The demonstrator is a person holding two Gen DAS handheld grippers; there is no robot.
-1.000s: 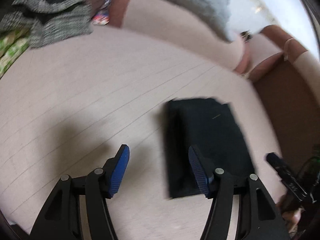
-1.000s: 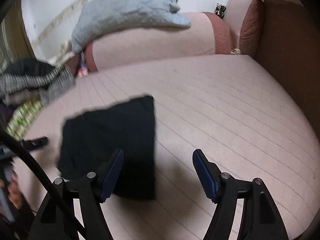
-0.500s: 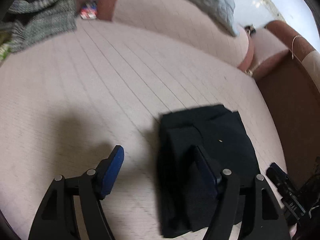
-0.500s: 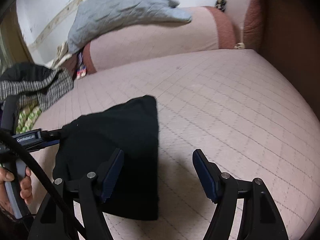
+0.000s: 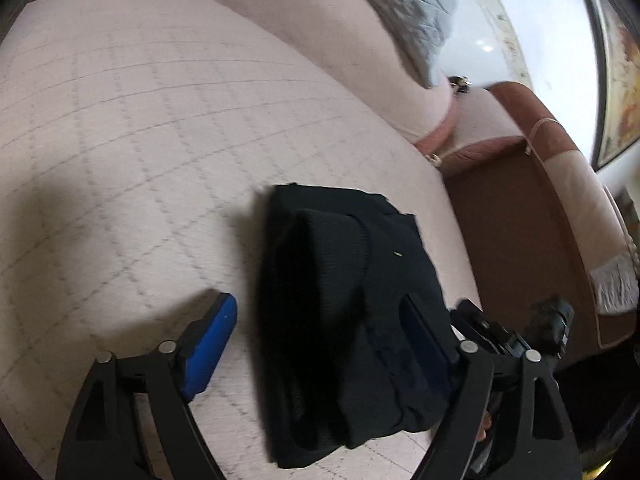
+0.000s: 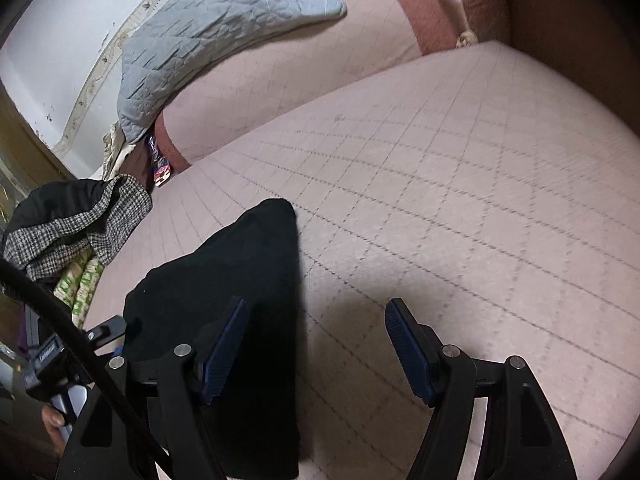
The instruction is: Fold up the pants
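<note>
The black pants (image 5: pixel 344 296) lie folded into a thick rectangle on the pink quilted sofa seat (image 5: pixel 140 132). My left gripper (image 5: pixel 320 344) is open and low over the pants' near-left edge, its left finger over bare cushion and its right finger over the cloth. In the right wrist view the pants (image 6: pixel 244 304) sit at lower left. My right gripper (image 6: pixel 316 352) is open, its left finger over the pants' right edge and its right finger over the cushion (image 6: pixel 460 200). The right gripper's body shows in the left wrist view (image 5: pixel 516 340).
A grey quilted blanket (image 6: pixel 208 28) is draped over the sofa backrest. A pile of checked and black clothes (image 6: pixel 68 224) lies at the seat's left end. The brown armrest (image 5: pixel 532 216) bounds the seat on the right.
Both grippers have moved closer to the pants and lower. The pants now fill more of each view. Both stay open.
</note>
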